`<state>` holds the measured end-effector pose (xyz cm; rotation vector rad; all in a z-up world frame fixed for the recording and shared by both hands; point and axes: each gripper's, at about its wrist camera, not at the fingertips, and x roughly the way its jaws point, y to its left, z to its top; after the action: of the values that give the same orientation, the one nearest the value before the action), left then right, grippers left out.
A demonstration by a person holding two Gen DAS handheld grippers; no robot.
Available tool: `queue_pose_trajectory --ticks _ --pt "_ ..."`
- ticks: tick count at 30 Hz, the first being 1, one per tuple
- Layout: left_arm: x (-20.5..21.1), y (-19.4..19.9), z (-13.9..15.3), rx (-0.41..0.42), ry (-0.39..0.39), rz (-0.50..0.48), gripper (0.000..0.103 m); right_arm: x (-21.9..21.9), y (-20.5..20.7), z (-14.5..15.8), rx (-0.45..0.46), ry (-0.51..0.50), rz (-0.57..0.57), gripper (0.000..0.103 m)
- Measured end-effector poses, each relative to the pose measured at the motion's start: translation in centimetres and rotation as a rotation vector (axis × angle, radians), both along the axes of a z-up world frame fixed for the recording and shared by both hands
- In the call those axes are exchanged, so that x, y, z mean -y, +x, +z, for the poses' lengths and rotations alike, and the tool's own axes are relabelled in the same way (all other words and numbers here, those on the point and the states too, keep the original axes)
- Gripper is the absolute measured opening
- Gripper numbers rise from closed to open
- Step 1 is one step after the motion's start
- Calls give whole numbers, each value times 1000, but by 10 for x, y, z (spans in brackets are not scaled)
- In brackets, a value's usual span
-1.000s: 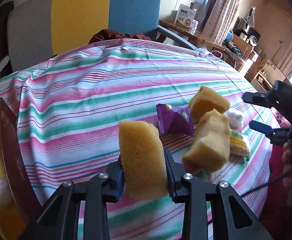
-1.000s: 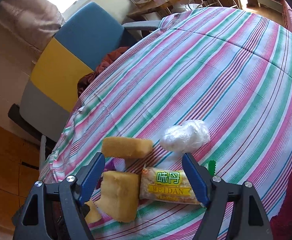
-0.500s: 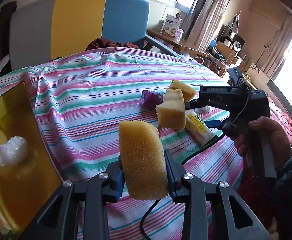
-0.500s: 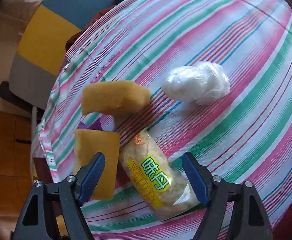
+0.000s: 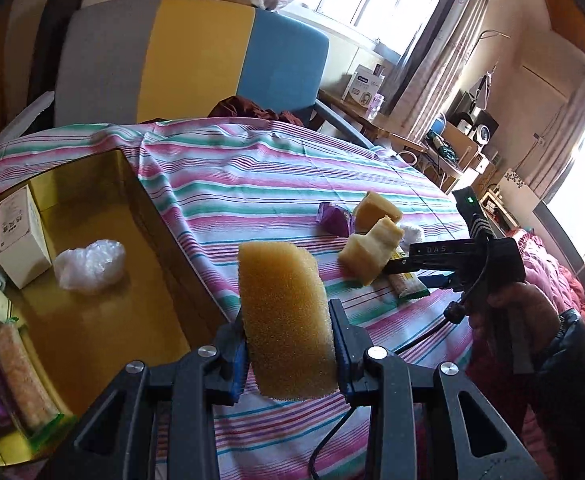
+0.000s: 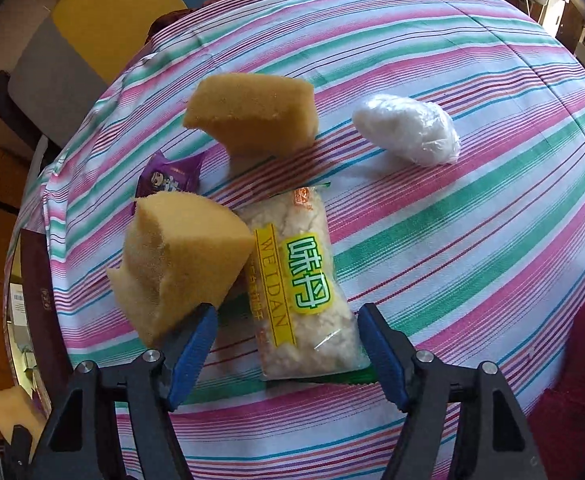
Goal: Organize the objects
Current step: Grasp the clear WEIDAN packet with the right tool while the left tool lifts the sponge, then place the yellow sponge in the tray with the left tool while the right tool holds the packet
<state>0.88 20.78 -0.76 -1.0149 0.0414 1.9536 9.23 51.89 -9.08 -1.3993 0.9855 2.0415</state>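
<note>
- On the stripy table cloth [image 6: 472,208], near the right gripper [image 6: 288,344], lies a clear snack pack [image 6: 304,280] with a yellow and green label.
- The right gripper's blue jaws are closing, one on each side of the pack's near end. They do not press on it yet.
- The pack looks light and crinkly, and the food inside may crumble. I think it is best to pinch it softly across the narrow middle, since the shiny wrap could slip.
- A cut yellow sponge [image 6: 180,264] sits just left of the pack and touches it, right by the left jaw. The jaw could bump it.
- Farther off are another yellow sponge [image 6: 252,116], a purple packet [image 6: 170,178] and a white plastic ball [image 6: 406,130].
- The left gripper [image 5: 290,354] is closed tight on a tall sponge block [image 5: 282,320] and holds it up in the air.
- This block looks soft, squashy and very light. It bends in a little where the jaws squeeze its lower part.
- To the left is a yellow box [image 5: 164,236]. In it are a white carton [image 5: 20,236], a plastic wad [image 5: 90,266] and a long snack bag [image 5: 22,376].
- I guess the block goes in that box.
</note>
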Motion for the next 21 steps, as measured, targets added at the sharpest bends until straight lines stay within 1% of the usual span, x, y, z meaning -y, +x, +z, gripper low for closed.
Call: queue_pose_trajectory --ticks 3,5,7,10,15,16,17,18,21 --pt "16 -4 -3 17 5 34 35 -5 9 6 -61 -13 -44 72" --pt "25 -8 -5 30 8 60 35 -9 16 14 -84 24 -76 72" --pt "32 -11 -6 40 11 81 35 -9 18 13 -41 53 -74 72" --pt "37 -15 -7 49 16 99 35 -1 12 0 20 35 -28 72" --pt "42 -16 -8 50 12 108 35 6 1 -4 92 129 44 72" --pt "43 -16 -8 52 10 109 35 9 -2 -5 125 176 66 68" --pt "44 -16 -9 53 10 112 35 14 -6 -4 160 227 92 54" --pt "44 -17 -9 55 10 114 35 20 -9 -4 184 271 116 47" --pt "51 -19 -9 59 14 125 35 26 -10 -4 200 297 148 47"
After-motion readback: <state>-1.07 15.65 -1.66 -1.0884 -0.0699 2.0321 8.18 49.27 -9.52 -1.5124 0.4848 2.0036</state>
